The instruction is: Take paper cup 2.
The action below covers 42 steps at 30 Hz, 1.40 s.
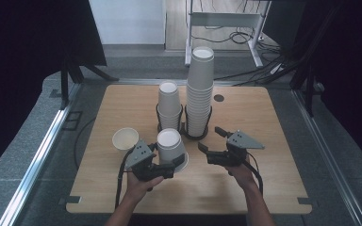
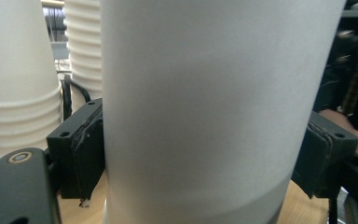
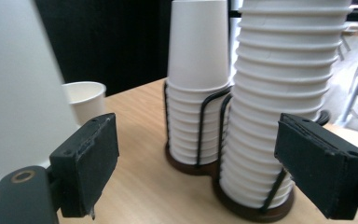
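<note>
We see two racked cup stacks (image 1: 199,94) mid-table (image 1: 273,179), an upright cup (image 1: 125,139) left, cables (image 1: 235,36) beyond.

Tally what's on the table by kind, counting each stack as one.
Cup stacks in wire holders: 2, short and tall
Upside-down cup in left gripper: 1
Upright loose cup: 1
Grippers: 2, right gripper included
Total: 6

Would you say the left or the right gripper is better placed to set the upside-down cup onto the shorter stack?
The left gripper: its fingers already clamp the upside-down cup, close to the shorter stack. The right gripper is open and empty.
</note>
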Available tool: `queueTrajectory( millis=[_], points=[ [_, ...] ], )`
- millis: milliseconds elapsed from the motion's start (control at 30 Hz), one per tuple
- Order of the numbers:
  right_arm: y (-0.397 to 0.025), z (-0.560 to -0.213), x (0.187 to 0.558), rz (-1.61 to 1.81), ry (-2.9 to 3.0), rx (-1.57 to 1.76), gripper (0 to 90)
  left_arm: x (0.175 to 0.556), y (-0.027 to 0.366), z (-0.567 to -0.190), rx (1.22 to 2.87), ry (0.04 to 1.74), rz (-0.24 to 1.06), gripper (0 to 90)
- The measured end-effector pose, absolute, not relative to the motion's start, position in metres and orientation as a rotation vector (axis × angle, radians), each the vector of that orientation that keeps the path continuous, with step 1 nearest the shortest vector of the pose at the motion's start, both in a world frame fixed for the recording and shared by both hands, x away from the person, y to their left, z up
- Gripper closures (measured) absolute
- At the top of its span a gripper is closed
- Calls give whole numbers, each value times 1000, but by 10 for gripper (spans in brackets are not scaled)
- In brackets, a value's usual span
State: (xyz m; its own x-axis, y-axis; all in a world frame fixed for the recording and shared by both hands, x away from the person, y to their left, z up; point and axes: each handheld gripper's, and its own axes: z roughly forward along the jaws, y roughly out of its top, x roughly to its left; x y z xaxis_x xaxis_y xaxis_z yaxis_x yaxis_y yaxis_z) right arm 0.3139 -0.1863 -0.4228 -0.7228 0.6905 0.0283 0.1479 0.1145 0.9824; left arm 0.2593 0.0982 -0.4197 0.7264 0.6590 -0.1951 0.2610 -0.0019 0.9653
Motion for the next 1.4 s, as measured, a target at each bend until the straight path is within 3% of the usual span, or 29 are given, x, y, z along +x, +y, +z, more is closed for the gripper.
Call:
queueTrajectory(
  millis=[667,1000,1400],
  points=[
    [-175,-447,283,1655,2018,798,148,255,82,-439,1654,765,370,166],
    [-181,-450,284,1738,1989,864,164,249,66,-463,1734,766,350,165],
    [-179,-449,280,1799,1998,813,161,251,70,-467,1752,778,358,165]
  ],
)
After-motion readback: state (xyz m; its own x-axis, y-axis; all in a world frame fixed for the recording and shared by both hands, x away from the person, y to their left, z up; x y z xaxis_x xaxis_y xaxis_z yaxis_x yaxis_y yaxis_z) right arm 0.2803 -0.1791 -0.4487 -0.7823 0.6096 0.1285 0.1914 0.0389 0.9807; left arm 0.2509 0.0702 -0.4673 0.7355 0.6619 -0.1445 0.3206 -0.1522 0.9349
